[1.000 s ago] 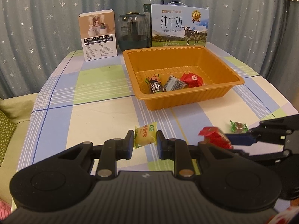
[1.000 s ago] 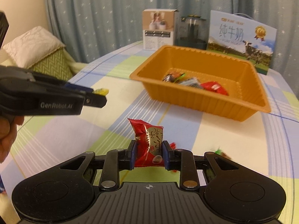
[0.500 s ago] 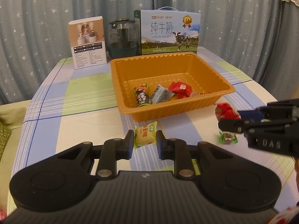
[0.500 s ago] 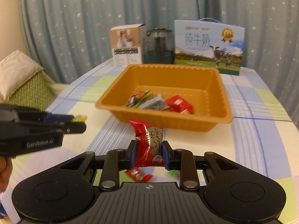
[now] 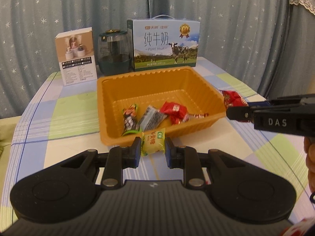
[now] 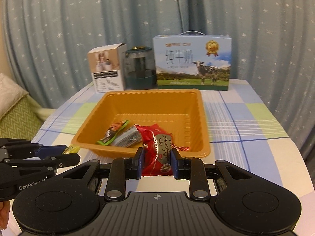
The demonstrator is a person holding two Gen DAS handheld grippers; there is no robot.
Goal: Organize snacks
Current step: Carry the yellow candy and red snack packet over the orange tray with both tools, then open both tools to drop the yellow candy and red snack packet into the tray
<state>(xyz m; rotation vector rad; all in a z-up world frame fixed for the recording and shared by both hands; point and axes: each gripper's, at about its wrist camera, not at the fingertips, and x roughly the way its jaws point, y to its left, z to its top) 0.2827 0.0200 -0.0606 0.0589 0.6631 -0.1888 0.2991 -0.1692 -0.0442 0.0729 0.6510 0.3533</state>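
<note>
An orange tray (image 5: 157, 76) (image 6: 149, 95) stands mid-table with several wrapped snacks inside, among them a red packet (image 5: 173, 109) and a dark packet (image 5: 150, 117). My left gripper (image 5: 153, 144) is shut on a yellow-green candy packet (image 5: 153, 142), held just before the tray's near wall. My right gripper (image 6: 157, 155) is shut on a red snack packet (image 6: 157, 149) at the tray's near rim. In the left wrist view that red packet (image 5: 233, 98) shows at the tray's right side. In the right wrist view the left gripper (image 6: 67, 154) sits low left of the tray.
Behind the tray stand a small white product box (image 5: 75, 56), a dark glass jar (image 5: 115, 54) and a blue milk carton box (image 5: 165, 43). A checked cloth (image 6: 246, 122) covers the table. Starred curtains hang behind. A cushioned seat (image 6: 13, 114) lies left of the table.
Both grippers rose and came forward to the tray, each keeping its packet. The right one swung round to face the tray's near rim; a green candy seen on the table earlier has left view.
</note>
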